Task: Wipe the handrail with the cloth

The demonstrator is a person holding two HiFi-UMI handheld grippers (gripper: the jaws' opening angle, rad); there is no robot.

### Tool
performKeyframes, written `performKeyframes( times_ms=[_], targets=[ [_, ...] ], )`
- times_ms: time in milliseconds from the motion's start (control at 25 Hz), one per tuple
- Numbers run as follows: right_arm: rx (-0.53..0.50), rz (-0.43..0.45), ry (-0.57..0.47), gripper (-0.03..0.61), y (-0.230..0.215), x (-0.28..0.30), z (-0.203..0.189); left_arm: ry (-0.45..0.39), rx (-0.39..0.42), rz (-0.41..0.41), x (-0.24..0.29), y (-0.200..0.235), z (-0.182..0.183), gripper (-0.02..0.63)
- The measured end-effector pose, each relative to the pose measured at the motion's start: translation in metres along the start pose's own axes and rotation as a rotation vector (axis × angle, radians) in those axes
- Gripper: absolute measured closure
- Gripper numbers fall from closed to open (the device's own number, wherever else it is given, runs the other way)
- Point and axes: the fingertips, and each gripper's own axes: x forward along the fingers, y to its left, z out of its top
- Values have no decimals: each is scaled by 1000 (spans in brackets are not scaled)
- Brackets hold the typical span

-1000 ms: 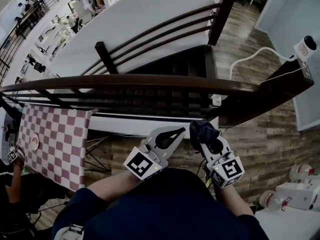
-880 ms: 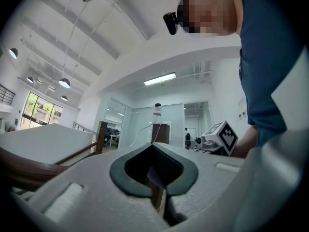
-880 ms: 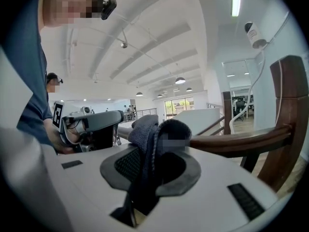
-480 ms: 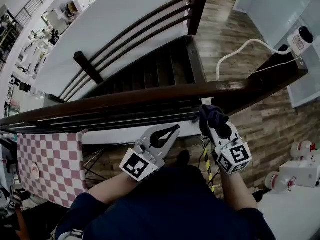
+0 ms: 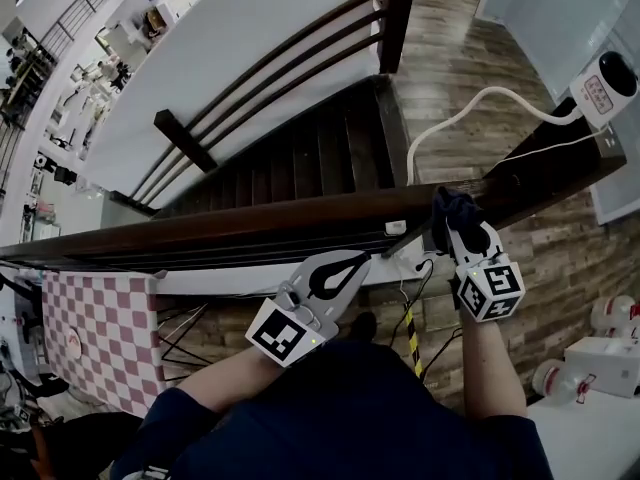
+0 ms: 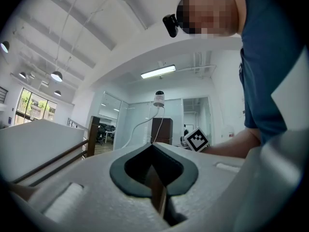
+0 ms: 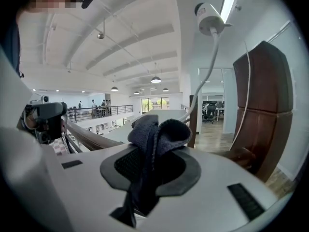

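Note:
A dark brown wooden handrail (image 5: 250, 223) runs across the head view from the left edge to a thick end post (image 5: 560, 163) on the right. My right gripper (image 5: 453, 218) is shut on a dark blue cloth (image 5: 452, 206), and the bunched cloth rests against the rail close to the post. In the right gripper view the cloth (image 7: 153, 129) bulges out of the right gripper (image 7: 154, 151), with the handrail (image 7: 89, 137) left of it and the post (image 7: 260, 95) on the right. My left gripper (image 5: 362, 260) is shut and holds nothing, just below the rail; its closed tips (image 6: 152, 148) point toward the post.
A white camera (image 5: 605, 83) with a white cable (image 5: 470, 108) sits on the post. A dark staircase (image 5: 300, 158) drops away beyond the rail. Below left is a red-and-white checked tabletop (image 5: 95, 328). White devices (image 5: 600, 358) lie on the floor at lower right.
My right gripper has carried the cloth up and to the right, from below the rail onto it near the post. The left gripper has stayed shut, roughly in place.

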Motion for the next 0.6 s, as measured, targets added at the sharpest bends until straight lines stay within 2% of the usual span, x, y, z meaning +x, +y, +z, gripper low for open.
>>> performKeyframes(
  times_ms=[160,280,440,600],
  targets=[
    [-34,-35,58,488,-43,20,-7,15,-8,28,13,0,-9,618],
    [-53,-34,125,488,-52,39,-18,37,-36,76,8,7,-19,618],
    [-83,-33,159,488,-39,52,-20,28,-56,124,-9,18,-23,618],
    [-111,14,183,488,-1,70,-15,8,-65,157,-35,34,-19,618]
  ],
)
